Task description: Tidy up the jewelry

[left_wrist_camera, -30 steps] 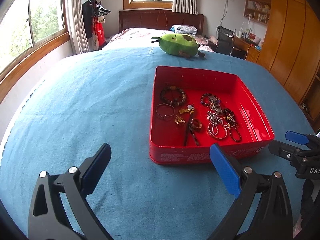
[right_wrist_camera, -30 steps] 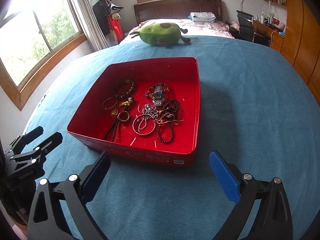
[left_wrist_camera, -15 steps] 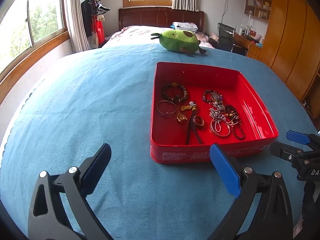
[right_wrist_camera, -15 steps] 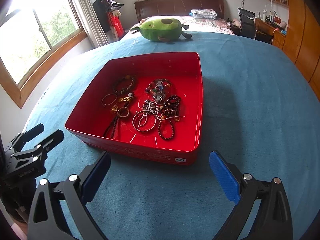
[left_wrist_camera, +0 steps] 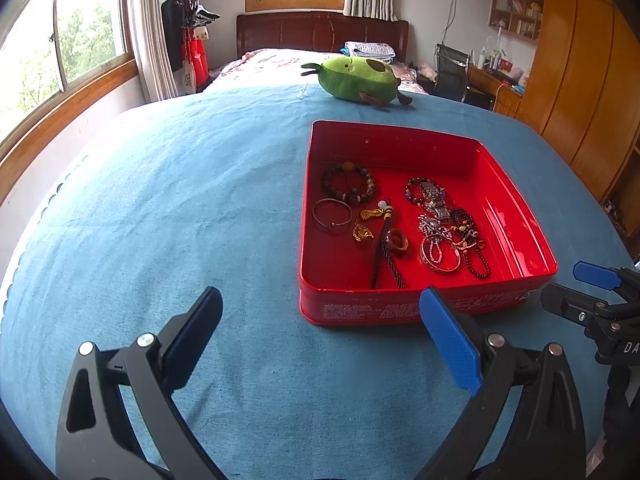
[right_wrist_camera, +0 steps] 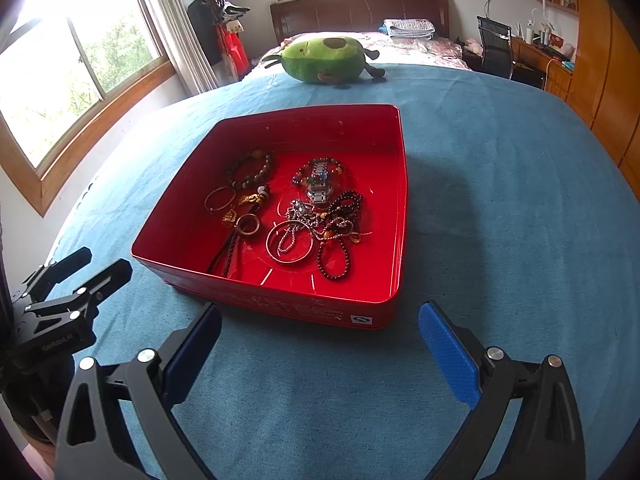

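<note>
A red tin tray (left_wrist_camera: 516,188) (right_wrist_camera: 402,184) lies on a blue cloth and holds several pieces of jewelry: a brown bead bracelet (left_wrist_camera: 348,182) (right_wrist_camera: 250,170), a thin bangle (left_wrist_camera: 331,214) (right_wrist_camera: 220,199), gold charms (left_wrist_camera: 363,234), a ring on a dark cord (left_wrist_camera: 396,242) (right_wrist_camera: 247,225), a watch (left_wrist_camera: 434,200) (right_wrist_camera: 320,188) and tangled silver chains and dark beads (left_wrist_camera: 452,240) (right_wrist_camera: 320,224). My left gripper (left_wrist_camera: 320,324) is open and empty, in front of the tray's near left corner. My right gripper (right_wrist_camera: 320,340) is open and empty, just before the tray's near wall.
A green avocado plush (left_wrist_camera: 356,78) (right_wrist_camera: 324,58) lies on the cloth behind the tray. The blue cloth (left_wrist_camera: 160,200) spreads wide to the left of the tray. A bed, windows, a desk and wooden wardrobes stand beyond.
Both grippers have moved slightly forward and upward toward the tray, so it shows a little more from above. Both stay open and empty. The jewelry has not moved.
</note>
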A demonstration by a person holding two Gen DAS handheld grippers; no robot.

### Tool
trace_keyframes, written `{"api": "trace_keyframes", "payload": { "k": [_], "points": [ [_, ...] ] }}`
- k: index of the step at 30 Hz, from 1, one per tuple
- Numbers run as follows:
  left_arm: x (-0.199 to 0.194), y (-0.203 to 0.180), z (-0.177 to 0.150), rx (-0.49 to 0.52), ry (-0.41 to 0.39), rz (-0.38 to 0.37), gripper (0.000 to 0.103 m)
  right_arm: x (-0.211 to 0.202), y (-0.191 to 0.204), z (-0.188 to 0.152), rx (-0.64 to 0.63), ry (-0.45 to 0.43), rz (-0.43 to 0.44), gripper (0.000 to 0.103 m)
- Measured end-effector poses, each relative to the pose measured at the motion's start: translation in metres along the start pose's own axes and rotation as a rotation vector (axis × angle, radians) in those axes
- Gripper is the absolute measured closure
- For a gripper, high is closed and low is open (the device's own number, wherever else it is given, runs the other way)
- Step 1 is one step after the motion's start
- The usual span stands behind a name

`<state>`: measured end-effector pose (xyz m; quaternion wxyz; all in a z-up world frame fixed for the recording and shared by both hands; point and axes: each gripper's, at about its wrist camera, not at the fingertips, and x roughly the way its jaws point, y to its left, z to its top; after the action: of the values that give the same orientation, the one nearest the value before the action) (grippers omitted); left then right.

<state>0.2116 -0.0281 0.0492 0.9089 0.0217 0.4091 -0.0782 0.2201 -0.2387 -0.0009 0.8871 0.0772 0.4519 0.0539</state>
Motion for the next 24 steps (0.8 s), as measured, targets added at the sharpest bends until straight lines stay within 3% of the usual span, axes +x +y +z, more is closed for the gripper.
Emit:
{"api": "trace_keyframes", "payload": {
  "k": [24],
  "points": [
    [0.0028, -0.0024, 0.0007, 0.009, 0.014, 0.002, 0.005, 0.0017, -0.0003, 0.0003, -0.002, 0.004, -0.002, 0.004]
  ]
}}
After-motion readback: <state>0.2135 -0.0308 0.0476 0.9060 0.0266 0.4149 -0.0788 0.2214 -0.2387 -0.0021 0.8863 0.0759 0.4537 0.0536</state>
